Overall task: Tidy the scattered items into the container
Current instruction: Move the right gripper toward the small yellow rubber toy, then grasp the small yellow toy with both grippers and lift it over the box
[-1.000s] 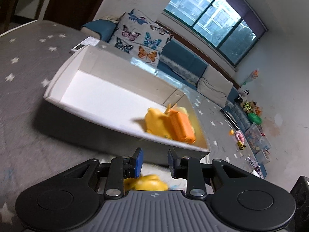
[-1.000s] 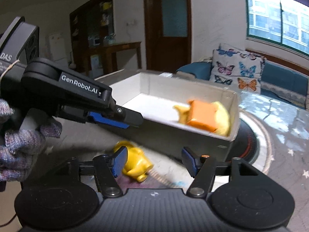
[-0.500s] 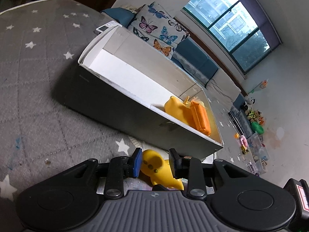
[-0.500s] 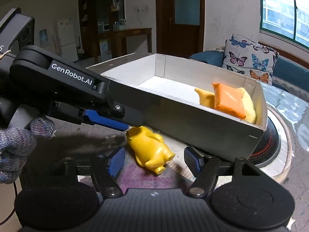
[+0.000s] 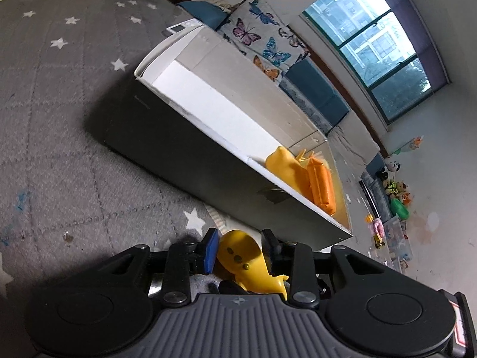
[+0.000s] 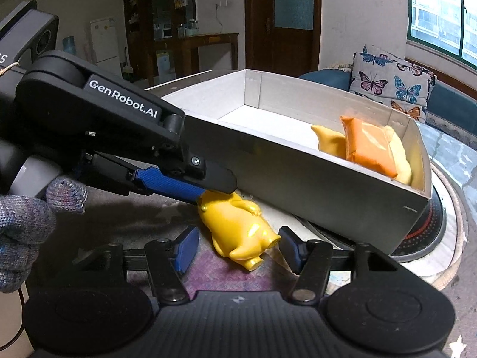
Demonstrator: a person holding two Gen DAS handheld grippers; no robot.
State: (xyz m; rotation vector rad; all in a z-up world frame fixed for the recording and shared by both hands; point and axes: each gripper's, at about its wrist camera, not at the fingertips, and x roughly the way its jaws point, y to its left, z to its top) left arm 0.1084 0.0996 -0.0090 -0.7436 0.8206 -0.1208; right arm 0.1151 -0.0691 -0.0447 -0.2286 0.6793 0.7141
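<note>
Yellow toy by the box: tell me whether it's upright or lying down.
Lying down. The yellow toy rests on its side on the rug outside the box, with the left gripper at its head.

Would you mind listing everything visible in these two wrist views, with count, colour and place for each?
yellow toy figure: one, yellow, lying on the carpet outside the box, between the left gripper's fingers
box: one, white inside with grey outer walls, on the carpet beyond the toy
orange packet: one, orange, inside the box at its right end
yellow toys in the box: at least two, yellow, beside and under the packet
carpet: one, grey with white stars
butterfly cushion: one, pale with coloured butterflies, on the blue sofa behind the box
toy pile: several, mixed colours, on the floor by the far wall
left gripper: one, black with blue pads, around the toy's head end
right gripper: one, black with blue pads, open near the toy's feet
gloved hand: one, grey knit
</note>
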